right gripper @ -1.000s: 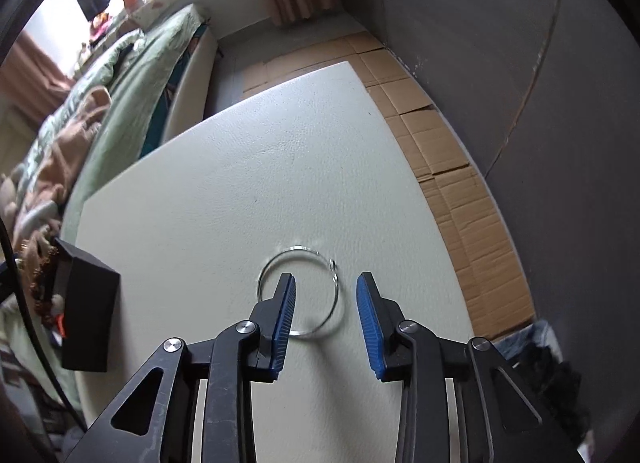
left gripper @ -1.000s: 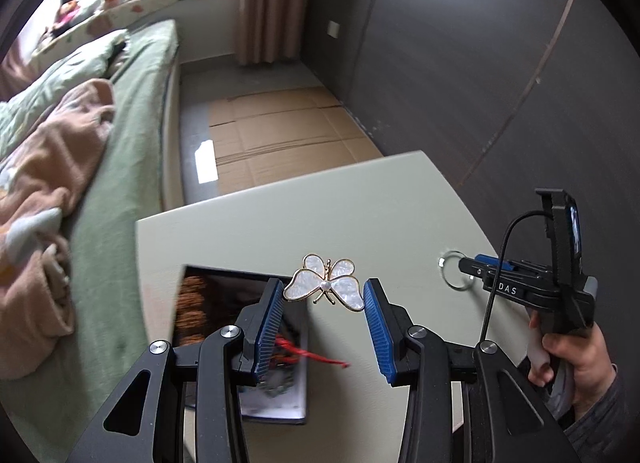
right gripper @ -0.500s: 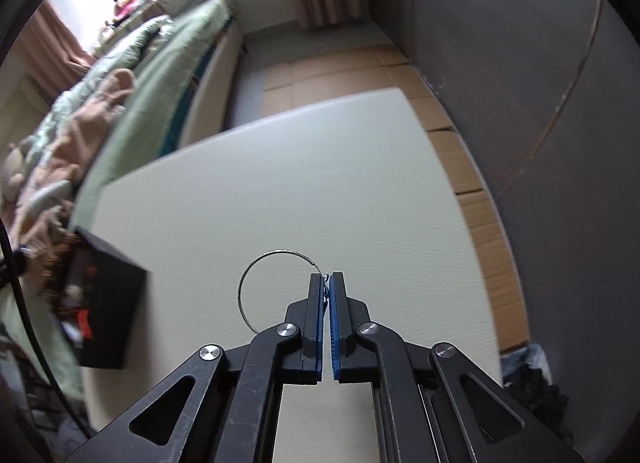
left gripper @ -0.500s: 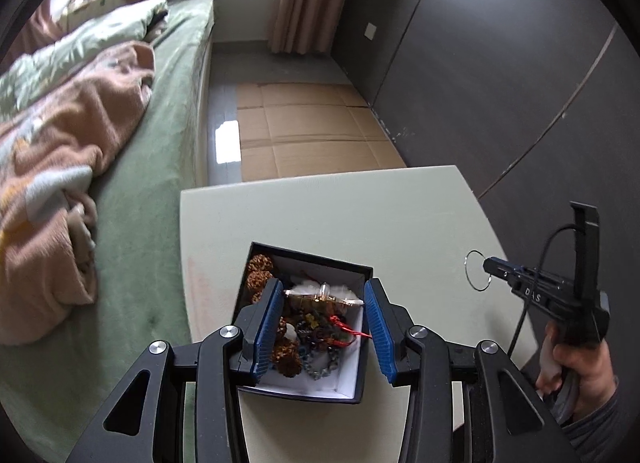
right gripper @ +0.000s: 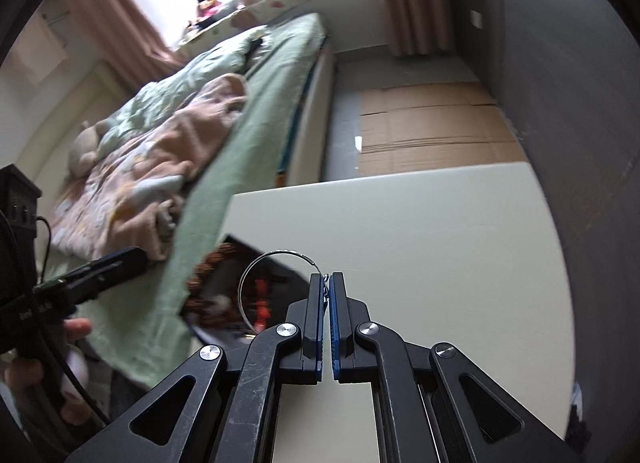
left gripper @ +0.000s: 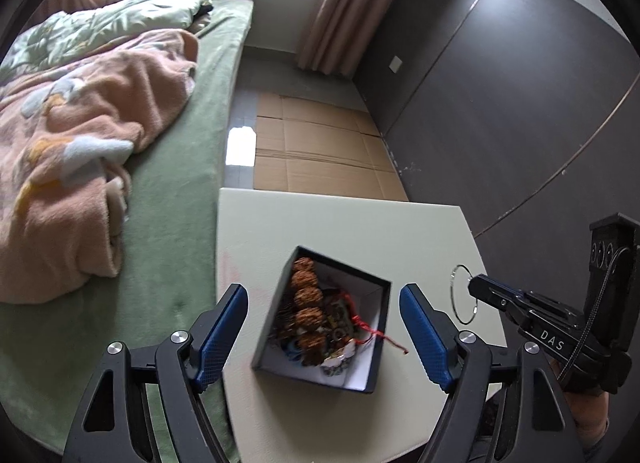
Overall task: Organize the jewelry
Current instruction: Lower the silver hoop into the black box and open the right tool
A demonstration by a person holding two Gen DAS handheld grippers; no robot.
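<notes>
Two claws are in view: the left claw (left gripper: 323, 331), its blue pads wide apart, and the right claw (right gripper: 325, 317), pinched on one thin metal hoop (right gripper: 276, 287). One black box (left gripper: 384, 315) sits on the one pale surface (left gripper: 340, 223), holding five knobbly brown beads (left gripper: 307, 297) in a row and one red cord (left gripper: 374, 333).

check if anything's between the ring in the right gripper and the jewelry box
Nothing visible blocks it. The right gripper holds the ring in the air beside the open box, above bare table. The left gripper, open, hovers over the box.
</notes>
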